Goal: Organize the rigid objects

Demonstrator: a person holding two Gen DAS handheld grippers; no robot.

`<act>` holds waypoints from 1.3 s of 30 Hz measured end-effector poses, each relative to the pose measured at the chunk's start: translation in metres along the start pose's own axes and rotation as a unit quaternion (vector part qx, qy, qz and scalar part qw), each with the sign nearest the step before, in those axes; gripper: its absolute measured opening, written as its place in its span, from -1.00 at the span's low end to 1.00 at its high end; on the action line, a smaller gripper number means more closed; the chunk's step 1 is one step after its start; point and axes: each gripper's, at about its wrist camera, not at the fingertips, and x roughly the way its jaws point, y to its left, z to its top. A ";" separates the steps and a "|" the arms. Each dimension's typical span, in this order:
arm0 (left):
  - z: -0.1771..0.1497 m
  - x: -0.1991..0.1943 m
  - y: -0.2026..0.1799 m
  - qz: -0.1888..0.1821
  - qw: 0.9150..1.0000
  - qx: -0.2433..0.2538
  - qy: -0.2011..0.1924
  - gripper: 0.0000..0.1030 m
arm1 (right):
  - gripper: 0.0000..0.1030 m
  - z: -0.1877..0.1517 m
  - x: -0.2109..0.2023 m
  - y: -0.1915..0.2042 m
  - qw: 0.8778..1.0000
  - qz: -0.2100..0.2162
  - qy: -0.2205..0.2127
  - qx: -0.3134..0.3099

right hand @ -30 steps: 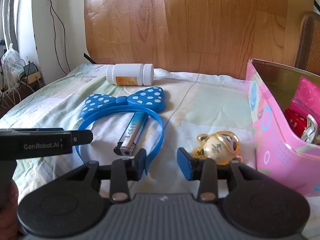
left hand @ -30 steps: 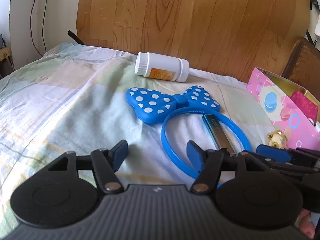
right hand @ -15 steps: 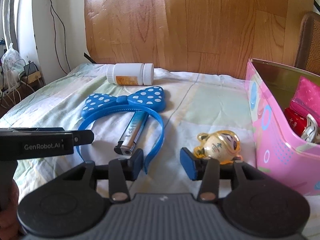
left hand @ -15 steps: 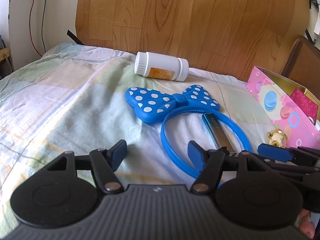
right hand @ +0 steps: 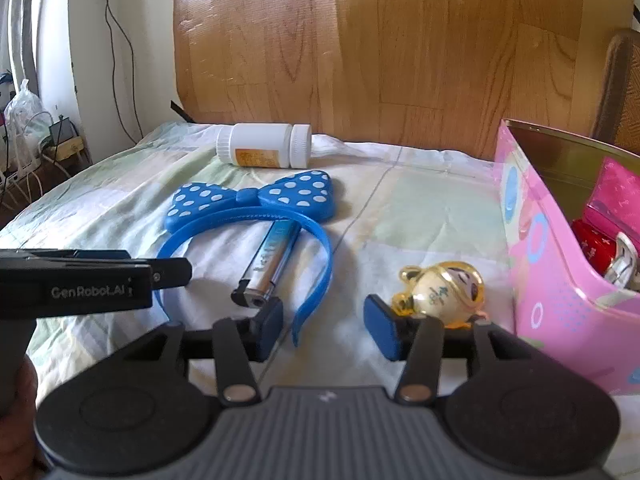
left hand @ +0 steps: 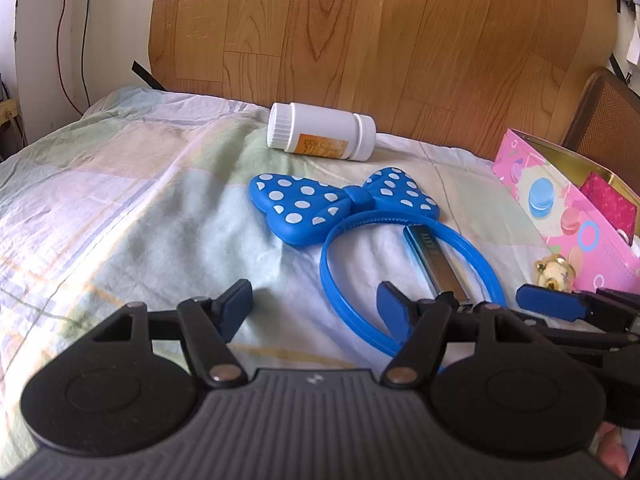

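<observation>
My right gripper (right hand: 324, 326) has been widening; both are hovering wide and empty. I am lining up the gold bell (right hand: 442, 294), at one o'clock, for the pink box (right hand: 560, 304).

A pale patchwork sheet (left hand: 120, 208) is spread over the surface, and a wood-grain panel (right hand: 380, 48) is set upright behind it. Cables (right hand: 116, 40) are seen against the white wall (right hand: 84, 80), beside a chair back (left hand: 608, 120).

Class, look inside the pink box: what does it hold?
Inside the pink box you can see a red patterned item, a silvery piece and a pink packet. The box wall hides everything lower down.
</observation>
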 end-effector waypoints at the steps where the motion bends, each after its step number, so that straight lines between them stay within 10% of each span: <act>1: 0.000 0.000 0.000 0.000 1.000 0.000 0.000 0.39 | -0.03 0.000 0.000 0.001 1.000 0.003 0.001 -0.004; 13: 0.003 0.005 -0.002 -0.007 1.000 0.018 0.010 0.60 | -0.04 0.001 -0.001 0.000 1.000 0.006 0.000 -0.002; 18: 0.004 0.005 -0.001 -0.010 1.000 0.013 0.007 0.54 | -0.74 0.000 -0.002 0.000 1.000 0.007 -0.005 -0.001; 32: 0.003 -0.001 0.008 0.016 1.000 -0.012 -0.012 -0.85 | -0.82 -0.013 -0.039 0.040 0.988 -0.024 -0.119 -0.097; 39: 0.005 -0.031 0.001 0.016 0.996 -0.025 -0.087 -0.92 | -0.82 -0.019 -0.055 0.048 0.977 -0.040 -0.176 -0.116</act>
